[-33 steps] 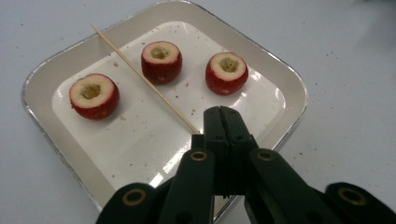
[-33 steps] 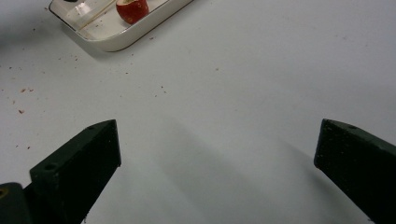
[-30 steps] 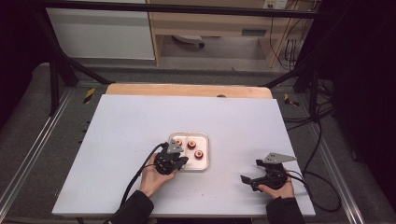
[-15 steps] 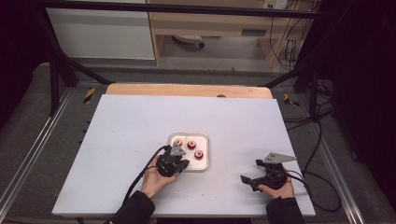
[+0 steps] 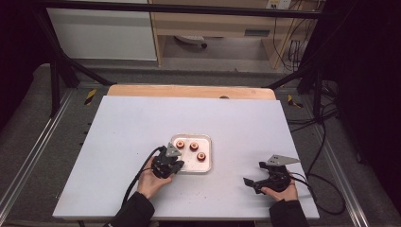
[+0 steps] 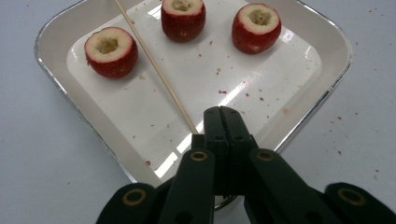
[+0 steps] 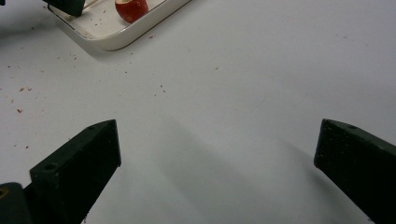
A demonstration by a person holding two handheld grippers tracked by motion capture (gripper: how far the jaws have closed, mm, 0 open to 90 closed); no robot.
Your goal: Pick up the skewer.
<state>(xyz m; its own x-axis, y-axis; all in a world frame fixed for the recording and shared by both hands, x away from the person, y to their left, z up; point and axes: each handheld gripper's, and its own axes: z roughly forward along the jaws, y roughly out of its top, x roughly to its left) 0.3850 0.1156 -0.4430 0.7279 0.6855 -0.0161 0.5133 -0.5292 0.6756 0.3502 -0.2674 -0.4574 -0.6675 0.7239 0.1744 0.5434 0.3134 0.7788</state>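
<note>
Our left claw (image 6: 220, 122) is clenched on a thin, pale wooden skewer (image 6: 154, 66), its two black jaws pressed together at the near edge of a shallow white square tray with rounded corners (image 6: 327, 88). From the jaw tips the skewer runs away over the tray floor, passing between two of the three hollowed red fruits. One fruit (image 6: 111, 51) lies just left of the stick, a second (image 6: 183, 17) just right of it at the far rim, and the third (image 6: 256, 28) sits further right. Red crumbs speckle the tray and the white bench (image 5: 118, 142) around it. Our right claw (image 7: 217, 161) is released, jaws wide apart and low over bare bench, well to the right of the tray (image 5: 208, 163). In the high view our left claw (image 5: 171, 160) overlaps the tray's near left corner.
</note>
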